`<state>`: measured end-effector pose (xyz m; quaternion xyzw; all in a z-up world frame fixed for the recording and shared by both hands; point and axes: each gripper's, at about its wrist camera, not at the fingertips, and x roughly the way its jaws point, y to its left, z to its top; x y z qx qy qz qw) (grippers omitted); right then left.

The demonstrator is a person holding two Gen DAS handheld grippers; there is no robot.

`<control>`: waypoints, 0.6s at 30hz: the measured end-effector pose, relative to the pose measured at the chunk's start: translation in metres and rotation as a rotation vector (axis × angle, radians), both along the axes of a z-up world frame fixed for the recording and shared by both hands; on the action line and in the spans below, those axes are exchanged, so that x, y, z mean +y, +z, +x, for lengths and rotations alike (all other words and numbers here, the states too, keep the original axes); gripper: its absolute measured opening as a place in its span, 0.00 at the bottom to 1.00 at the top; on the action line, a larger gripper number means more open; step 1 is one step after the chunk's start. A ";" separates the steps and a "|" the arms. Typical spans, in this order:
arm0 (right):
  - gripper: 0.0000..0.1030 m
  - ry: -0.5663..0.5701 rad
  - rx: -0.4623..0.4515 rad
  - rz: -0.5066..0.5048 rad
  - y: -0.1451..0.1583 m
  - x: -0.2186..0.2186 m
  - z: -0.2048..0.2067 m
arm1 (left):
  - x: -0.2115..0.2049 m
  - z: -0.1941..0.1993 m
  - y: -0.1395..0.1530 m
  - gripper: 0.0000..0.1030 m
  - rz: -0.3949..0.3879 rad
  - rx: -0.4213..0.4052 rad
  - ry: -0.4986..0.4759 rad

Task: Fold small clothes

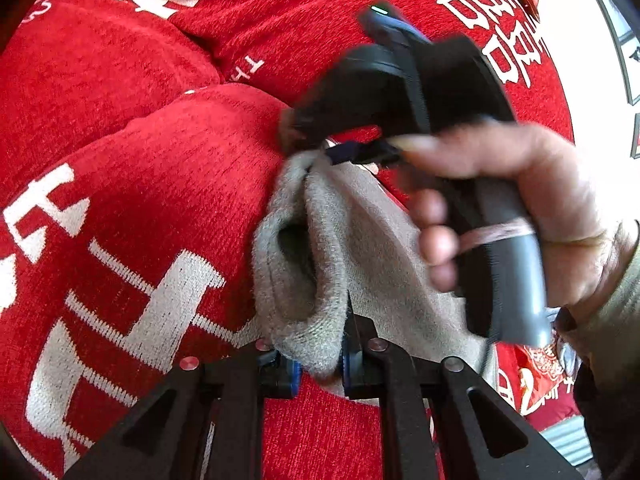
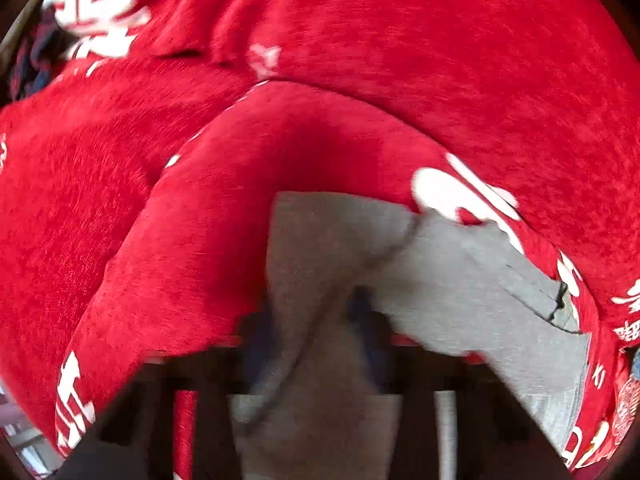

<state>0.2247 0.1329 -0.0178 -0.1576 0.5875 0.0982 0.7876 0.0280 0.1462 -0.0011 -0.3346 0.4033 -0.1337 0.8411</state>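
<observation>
Grey fleecy small garment (image 1: 320, 240), soft and thick-napped, hangs strung between both grippers above a red chenille cover with white woven characters (image 1: 140, 160). In the left wrist view the left gripper (image 1: 320, 364) sits at the bottom centre of the frame, its blue-padded fingers drawn close with a rolled fold of the grey cloth pinched between them. From there the garment runs up and slightly right to the right gripper (image 1: 352, 152), a black handheld unit in the middle right of the frame, held by the person's right hand (image 1: 500, 208); its tips appear drawn together on the garment's upper edge, though motion blur softens that spot.

So the cloth's long axis lies straight ahead of the left gripper, towards the upper middle of that frame, with both ends already caught. A hollow pocket gapes on the left side of the fold, which suggests the layers are not yet lying flat.

In the right wrist view the picture is blurred: the grey garment (image 2: 340, 280) fills the lower centre, passing between the dark fingers of the right gripper (image 2: 316, 340), and a broader panel with a dark seam line spreads to the lower right. The red cover (image 2: 360, 80) fills everything behind, humped and creased.

Nothing hard stands between the two grippers; only the cover's folds beneath could catch the cloth when it is laid down.
</observation>
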 end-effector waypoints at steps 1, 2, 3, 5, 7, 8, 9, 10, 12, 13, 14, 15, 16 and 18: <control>0.20 -0.014 0.017 0.058 0.004 -0.012 0.002 | -0.002 -0.001 0.002 0.14 0.016 -0.006 0.002; 0.19 -0.025 0.025 0.102 0.007 -0.020 0.003 | -0.001 -0.004 0.002 0.14 0.034 -0.014 0.001; 0.18 -0.032 0.027 0.145 0.010 -0.027 0.003 | -0.002 -0.005 0.004 0.14 0.053 -0.020 0.003; 0.18 -0.037 0.021 0.210 0.013 -0.036 0.001 | -0.007 -0.010 0.010 0.13 0.116 -0.045 0.007; 0.17 -0.052 0.023 0.277 0.016 -0.044 0.000 | -0.013 -0.016 0.020 0.11 0.185 -0.077 0.014; 0.17 -0.057 0.025 0.304 0.019 -0.050 0.002 | -0.012 -0.021 0.023 0.11 0.205 -0.088 0.016; 0.17 -0.060 0.025 0.333 0.022 -0.055 0.004 | -0.014 -0.023 0.026 0.10 0.225 -0.098 0.021; 0.17 -0.061 0.024 0.354 0.026 -0.059 0.004 | -0.015 -0.025 0.029 0.10 0.241 -0.108 0.022; 0.17 -0.068 0.023 0.406 0.032 -0.068 0.003 | -0.017 -0.027 0.032 0.10 0.267 -0.110 0.023; 0.17 -0.071 0.022 0.426 0.034 -0.071 0.005 | -0.018 -0.026 0.033 0.10 0.277 -0.110 0.025; 0.17 -0.069 0.020 0.447 0.038 -0.073 0.005 | -0.019 -0.026 0.033 0.10 0.284 -0.109 0.027; 0.17 -0.067 0.016 0.462 0.041 -0.076 0.005 | -0.019 -0.025 0.034 0.10 0.287 -0.108 0.029; 0.17 -0.068 0.013 0.474 0.044 -0.079 0.003 | -0.020 -0.025 0.037 0.10 0.291 -0.107 0.029; 0.16 -0.067 0.008 0.497 0.047 -0.088 0.001 | -0.025 -0.026 0.042 0.10 0.309 -0.106 0.028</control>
